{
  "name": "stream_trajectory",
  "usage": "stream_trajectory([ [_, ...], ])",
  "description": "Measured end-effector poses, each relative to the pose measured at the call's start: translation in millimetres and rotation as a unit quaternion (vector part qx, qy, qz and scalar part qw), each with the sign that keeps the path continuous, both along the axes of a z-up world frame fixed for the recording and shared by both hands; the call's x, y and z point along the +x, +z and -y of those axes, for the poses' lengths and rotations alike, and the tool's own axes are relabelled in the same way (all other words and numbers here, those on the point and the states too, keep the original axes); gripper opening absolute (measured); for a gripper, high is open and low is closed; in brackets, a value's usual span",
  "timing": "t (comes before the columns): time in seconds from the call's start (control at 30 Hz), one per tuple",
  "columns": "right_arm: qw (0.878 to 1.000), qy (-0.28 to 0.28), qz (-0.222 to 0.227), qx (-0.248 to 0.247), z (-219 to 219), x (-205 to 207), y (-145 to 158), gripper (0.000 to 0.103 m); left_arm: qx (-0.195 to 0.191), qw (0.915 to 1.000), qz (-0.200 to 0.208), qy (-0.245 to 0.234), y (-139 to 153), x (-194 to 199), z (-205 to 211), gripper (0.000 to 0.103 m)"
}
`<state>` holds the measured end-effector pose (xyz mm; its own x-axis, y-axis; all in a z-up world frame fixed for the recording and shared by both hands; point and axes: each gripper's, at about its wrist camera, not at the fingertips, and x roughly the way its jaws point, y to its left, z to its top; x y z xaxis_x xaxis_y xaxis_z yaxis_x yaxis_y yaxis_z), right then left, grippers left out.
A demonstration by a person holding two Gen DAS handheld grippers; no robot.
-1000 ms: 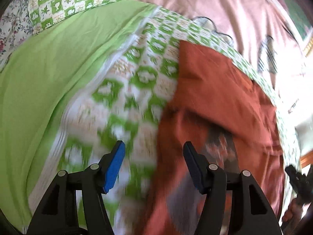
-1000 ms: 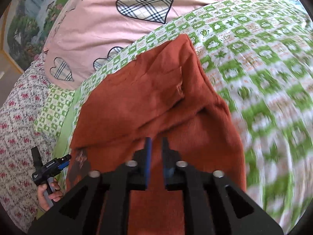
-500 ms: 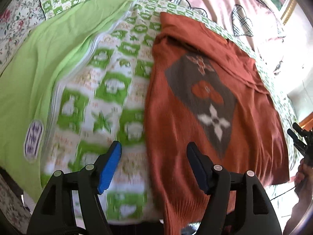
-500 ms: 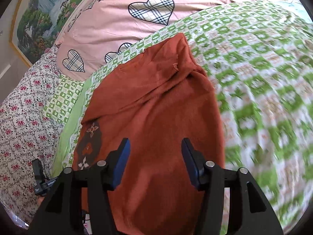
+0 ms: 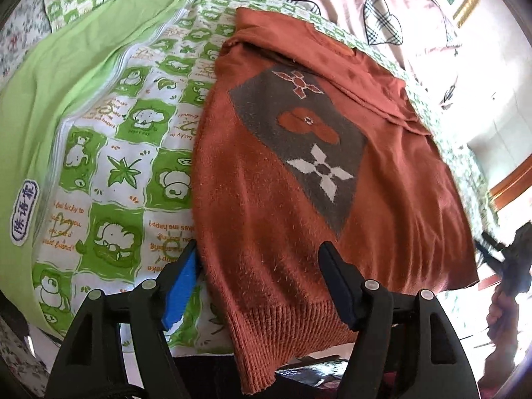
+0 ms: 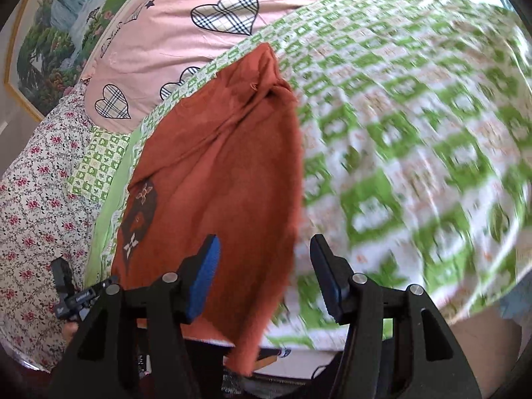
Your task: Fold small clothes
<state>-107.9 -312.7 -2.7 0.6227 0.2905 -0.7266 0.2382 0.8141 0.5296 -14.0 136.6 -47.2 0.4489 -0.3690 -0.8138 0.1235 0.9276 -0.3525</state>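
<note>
A rust-orange knit sweater (image 5: 266, 199) with a grey diamond patch lies spread on the green-and-white checked bedspread (image 5: 133, 166). Its ribbed hem hangs over the near bed edge. My left gripper (image 5: 259, 286) is open and empty, its jaws on either side of the sweater's lower left part. In the right wrist view the sweater (image 6: 226, 179) lies lengthwise. My right gripper (image 6: 262, 276) is open and empty over the sweater's lower right edge. The far end of the sweater is folded over.
A pink cover with plaid hearts (image 6: 173, 33) lies at the head of the bed. A plain green sheet (image 5: 60, 76) lies to the left. A floral cloth (image 6: 30, 199) and a framed landscape picture (image 6: 60, 33) are at the left. The other gripper shows in each view (image 5: 512, 256) (image 6: 76, 296).
Both grippers have pulled back toward the near bed edge. The right gripper has opened from nearly shut. The sweater now lies spread with its patterned front in view.
</note>
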Motion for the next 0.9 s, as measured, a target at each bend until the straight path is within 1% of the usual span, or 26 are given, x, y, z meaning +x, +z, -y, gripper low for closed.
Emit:
stream_trajectory([
  [0.07,1.0,0.01,-0.004,0.01,-2,-3,-8,0.058,-0.013,0.9999,-0.001,-0.012,0,0,-2,0.07],
  [0.1,0.999,0.019,-0.003,0.026,-3,-2,-14,0.058,-0.013,0.9998,-0.002,-0.014,0,1,-3,0.07],
  [0.13,0.999,0.023,0.001,0.038,-4,-1,-19,0.058,-0.013,0.9998,-0.001,-0.017,0,1,-3,0.067],
  [0.2,0.998,0.024,0.015,0.058,-4,0,-25,0.058,-0.011,0.9997,0.001,-0.02,0,1,-3,0.053],
  [0.27,0.996,0.038,0.02,0.077,-8,4,-28,0.057,-0.011,0.9996,-0.001,-0.025,-1,1,-4,0.018],
  [0.3,0.996,0.047,0.015,0.074,-11,6,-29,0.044,-0.014,0.9996,-0.004,-0.026,-2,1,-6,0.013],
  [0.33,0.996,0.061,0.001,0.067,-15,9,-32,0.024,-0.018,0.9995,-0.004,-0.026,-4,1,-8,0.011],
  [0.37,0.996,0.068,-0.008,0.064,-16,10,-35,0.015,-0.02,0.9995,-0.002,-0.025,-4,0,-9,0.01],
  [0.4,0.995,0.074,-0.012,0.068,-16,11,-37,0.011,-0.021,0.9995,0.001,-0.024,-4,-1,-10,0.009],
  [0.53,0.993,0.078,-0.001,0.089,-13,11,-33,0.009,-0.02,0.9993,0.019,-0.024,4,-7,-11,0.007],
  [0.6,0.99,0.083,0.019,0.109,-14,16,-26,0.009,-0.024,0.999,0.027,-0.025,11,-8,-10,0.007],
  [0.73,0.984,0.086,0.065,0.144,-14,29,-8,0.008,-0.045,0.997,0.059,-0.022,34,-4,-8,0.006],
  [0.8,0.981,0.086,0.082,0.15,-15,36,0,0.008,-0.06,0.9953,0.075,-0.015,45,3,-8,0.006],
  [0.9,0.978,0.085,0.113,0.153,-12,60,14,0.008,-0.078,0.9922,0.097,-0.002,60,20,-8,0.006],
])
